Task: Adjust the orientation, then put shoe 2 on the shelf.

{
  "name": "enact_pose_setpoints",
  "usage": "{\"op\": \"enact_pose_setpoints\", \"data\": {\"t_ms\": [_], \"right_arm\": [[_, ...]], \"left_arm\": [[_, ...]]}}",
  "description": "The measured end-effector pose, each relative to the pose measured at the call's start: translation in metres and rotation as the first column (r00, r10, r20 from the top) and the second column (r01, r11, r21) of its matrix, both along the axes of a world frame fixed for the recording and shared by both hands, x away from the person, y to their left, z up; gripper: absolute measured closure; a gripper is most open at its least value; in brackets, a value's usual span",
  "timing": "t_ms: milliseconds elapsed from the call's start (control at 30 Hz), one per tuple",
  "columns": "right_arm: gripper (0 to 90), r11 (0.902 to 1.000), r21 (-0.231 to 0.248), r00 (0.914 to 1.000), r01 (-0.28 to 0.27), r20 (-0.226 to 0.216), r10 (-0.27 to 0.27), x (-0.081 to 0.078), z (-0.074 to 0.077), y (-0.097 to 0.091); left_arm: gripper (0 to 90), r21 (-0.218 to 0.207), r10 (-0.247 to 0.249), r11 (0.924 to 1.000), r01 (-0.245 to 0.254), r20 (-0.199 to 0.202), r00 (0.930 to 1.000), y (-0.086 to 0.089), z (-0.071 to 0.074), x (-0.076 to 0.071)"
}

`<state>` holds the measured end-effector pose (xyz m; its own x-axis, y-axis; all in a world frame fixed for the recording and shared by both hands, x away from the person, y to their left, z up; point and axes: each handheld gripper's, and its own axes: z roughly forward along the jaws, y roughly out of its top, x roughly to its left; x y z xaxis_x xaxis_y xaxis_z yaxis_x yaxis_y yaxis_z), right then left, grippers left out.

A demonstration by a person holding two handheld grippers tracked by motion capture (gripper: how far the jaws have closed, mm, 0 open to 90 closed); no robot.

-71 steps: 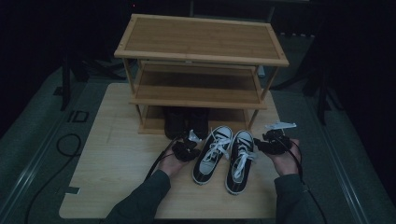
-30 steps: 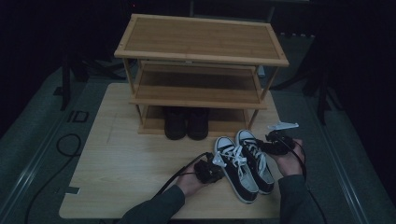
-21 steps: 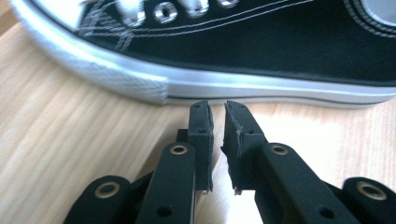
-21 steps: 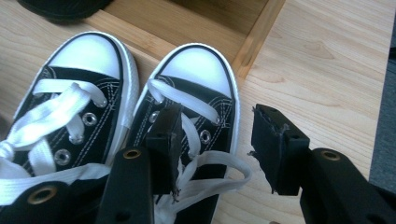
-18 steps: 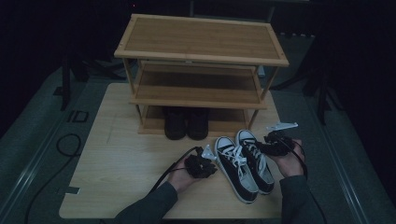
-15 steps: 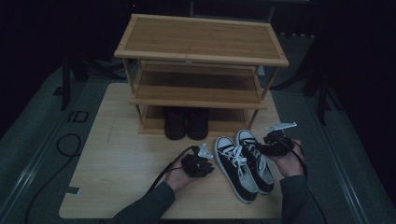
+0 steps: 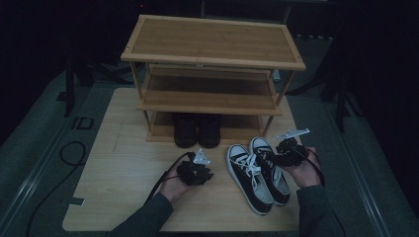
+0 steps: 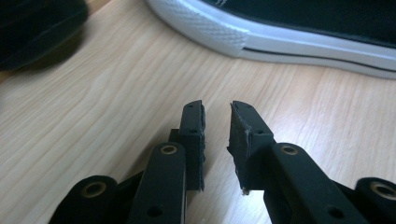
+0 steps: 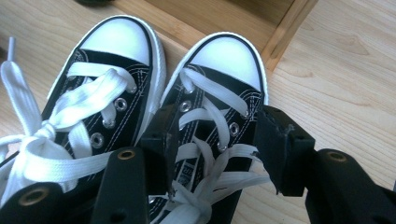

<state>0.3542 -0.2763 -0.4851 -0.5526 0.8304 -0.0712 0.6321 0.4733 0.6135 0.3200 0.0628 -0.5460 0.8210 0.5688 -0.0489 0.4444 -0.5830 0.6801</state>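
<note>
1. My left gripper [image 7: 196, 170] sits on the table [image 7: 123, 163], just left of the sneakers. In the left gripper view its jaws stand a narrow gap apart with nothing between them, only bare wood under the tips [image 8: 217, 140]. They have just been opening.

2. My right gripper [image 7: 286, 150] is at the right sneaker [image 7: 269, 165]. In the right gripper view its jaws straddle the laced upper of that shoe [image 9: 210, 126], one pad at each side. They have been opening slightly, and I cannot tell whether the pads press on the canvas or merely stand beside it.

3. The two black sneakers with white toe caps and white laces lie side by side on the table, toes toward the shoe rack [image 7: 212, 74], close to its right front leg. The left sneaker [image 7: 247, 177] touches the right one along their length.

4. In the left gripper view the white sole edge of a sneaker [image 8: 280, 37] runs across the top, near the tips but apart from them.

5. A pair of dark shoes [image 7: 197, 129] stands on the rack's bottom shelf, left of the sneakers' toes. The two shelves above it are bare.
</note>
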Motion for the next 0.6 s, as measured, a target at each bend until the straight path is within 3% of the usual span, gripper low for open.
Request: {"op": "enact_pose_setpoints", "data": {"t_ms": [167, 233, 467, 600], "right_arm": [[47.7, 0.9999, 0.002, 0.9999, -0.014, -0.001, 0.014, -0.004, 0.003, 0.000], [47.7, 0.9993, 0.007, 0.9993, -0.037, -0.001, 0.037, -0.009, 0.007, 0.002], [48.1, 0.9978, 0.004, 0.9978, -0.066, -0.005, 0.066, -0.015, 0.014, 0.006], [53.9, 0.9964, -0.011, 0.9964, -0.084, -0.013, 0.084, -0.017, 0.015, 0.007]], "left_arm": [[75.2, 0.010, 0.018, 0.9998, -0.018, 0.002, 0.9998, 0.016, 0.001, 0.001], [75.2, 0.024, 0.054, 0.9983, -0.054, 0.009, 0.9985, 0.030, 0.000, 0.003], [74.8, 0.034, 0.132, 0.9905, -0.133, 0.031, 0.9908, 0.058, -0.002, 0.006], [74.5, 0.043, 0.161, 0.9857, -0.163, 0.038, 0.9862, 0.073, -0.005, 0.005]]}}
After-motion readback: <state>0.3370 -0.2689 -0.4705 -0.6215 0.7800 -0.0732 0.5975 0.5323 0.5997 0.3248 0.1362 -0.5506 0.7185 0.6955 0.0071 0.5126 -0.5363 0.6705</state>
